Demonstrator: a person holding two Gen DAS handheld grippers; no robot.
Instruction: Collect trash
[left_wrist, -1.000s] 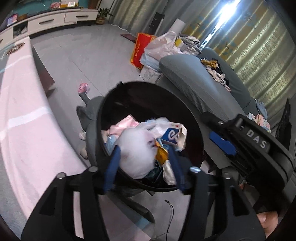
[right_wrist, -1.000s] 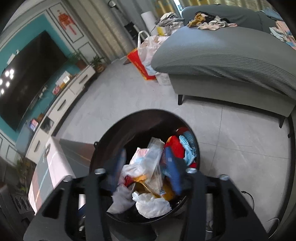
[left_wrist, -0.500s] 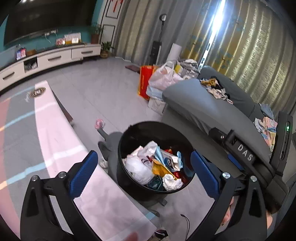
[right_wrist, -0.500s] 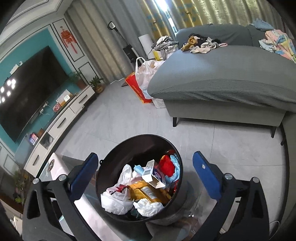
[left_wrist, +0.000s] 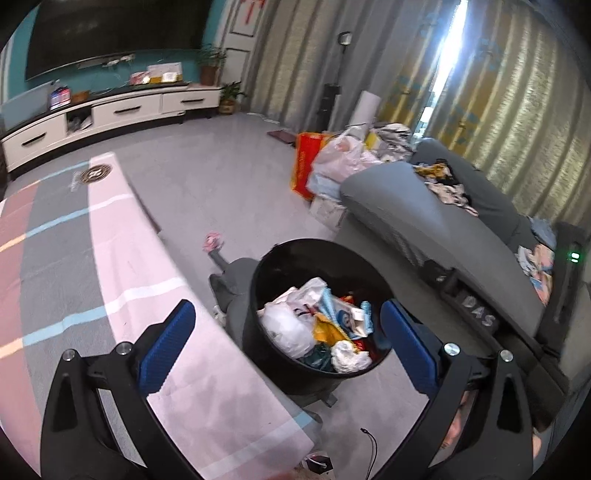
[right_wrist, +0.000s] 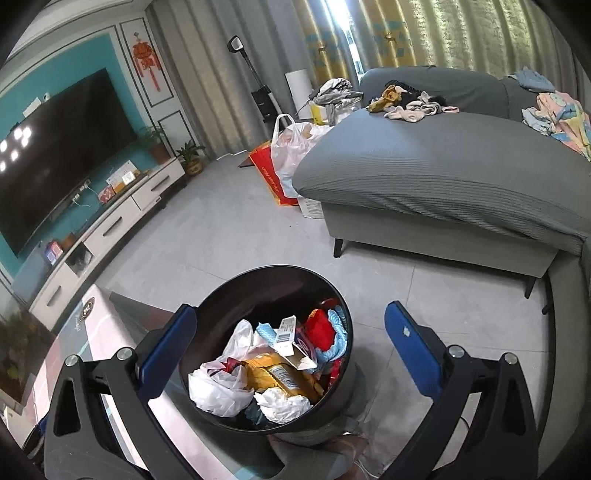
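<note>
Claws both stand wide and empty above the black bin (left_wrist: 321, 306): left claw (left_wrist: 284, 345), right claw (right_wrist: 288, 349). A second ago each was narrow among the rubbish; the jaws have just been opening and both have lifted clear. Trash (right_wrist: 266, 373) now lies inside the bin, beside the table (left_wrist: 140, 288). Judgement: this deposit is complete.

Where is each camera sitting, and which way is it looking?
Left wrist: sits on the left gripper, looking down past its open blue fingers at the black trash bin beside the striped table; the right gripper's body shows at right.
Right wrist: sits on the right gripper, looking down past its open fingers at the same bin, with the grey sofa and TV beyond.
Shared: bin, sofa, table, red bag.
</note>
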